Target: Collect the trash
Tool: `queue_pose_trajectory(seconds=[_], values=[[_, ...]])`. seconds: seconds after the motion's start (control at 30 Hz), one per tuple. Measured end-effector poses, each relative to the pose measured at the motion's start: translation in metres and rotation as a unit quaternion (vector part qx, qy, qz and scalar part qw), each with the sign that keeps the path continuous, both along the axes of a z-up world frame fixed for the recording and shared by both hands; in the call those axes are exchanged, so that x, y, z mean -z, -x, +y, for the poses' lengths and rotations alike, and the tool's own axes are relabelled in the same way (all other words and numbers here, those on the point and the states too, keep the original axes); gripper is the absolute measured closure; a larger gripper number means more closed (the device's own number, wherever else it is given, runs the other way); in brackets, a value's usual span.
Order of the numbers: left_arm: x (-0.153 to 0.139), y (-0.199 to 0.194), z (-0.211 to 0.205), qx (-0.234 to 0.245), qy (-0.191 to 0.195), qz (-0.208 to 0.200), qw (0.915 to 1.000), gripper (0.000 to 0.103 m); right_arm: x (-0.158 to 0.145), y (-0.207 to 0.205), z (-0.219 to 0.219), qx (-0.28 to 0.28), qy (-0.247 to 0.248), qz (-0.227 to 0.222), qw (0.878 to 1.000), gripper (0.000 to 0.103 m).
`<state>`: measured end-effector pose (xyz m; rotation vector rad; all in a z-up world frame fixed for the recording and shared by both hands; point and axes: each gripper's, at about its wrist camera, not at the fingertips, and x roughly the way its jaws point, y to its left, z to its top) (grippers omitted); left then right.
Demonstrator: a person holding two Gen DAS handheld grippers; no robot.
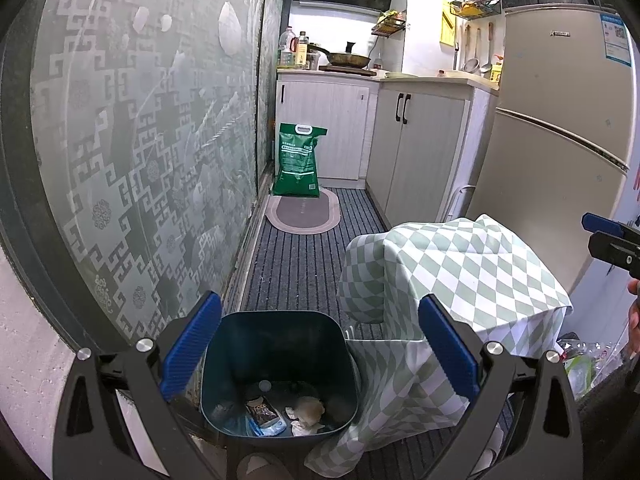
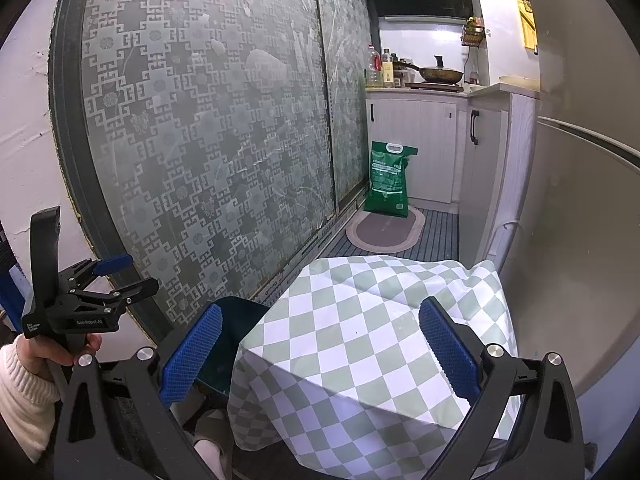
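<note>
Both claws, left (image 1: pixel 320 356) and right (image 2: pixel 320 356), gape empty; bin (image 1: pixel 276 376) at lower centre holds scraps; probably next: find litter, none clear on the surface (image 2: pixel 360 320).

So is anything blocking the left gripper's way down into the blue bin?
Nothing visible does. The left gripper is open, its fingers either side of the blue bin, whose mouth is uncovered, with wrappers and crumpled paper at the bottom. The checkered cloth hangs beside the bin, not over its opening.
</note>
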<state>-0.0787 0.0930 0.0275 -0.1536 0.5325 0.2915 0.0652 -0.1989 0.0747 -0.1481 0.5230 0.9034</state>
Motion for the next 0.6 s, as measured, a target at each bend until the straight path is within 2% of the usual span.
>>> queue_pose_trajectory(seconds=[0.6], values=[[-0.0006,0.0009,-0.0010,0.004,-0.001,-0.003,1.0000,0.003,-0.0021,-0.0003,-0.0018,0.003,-0.002,-0.002,1.000,0.003]])
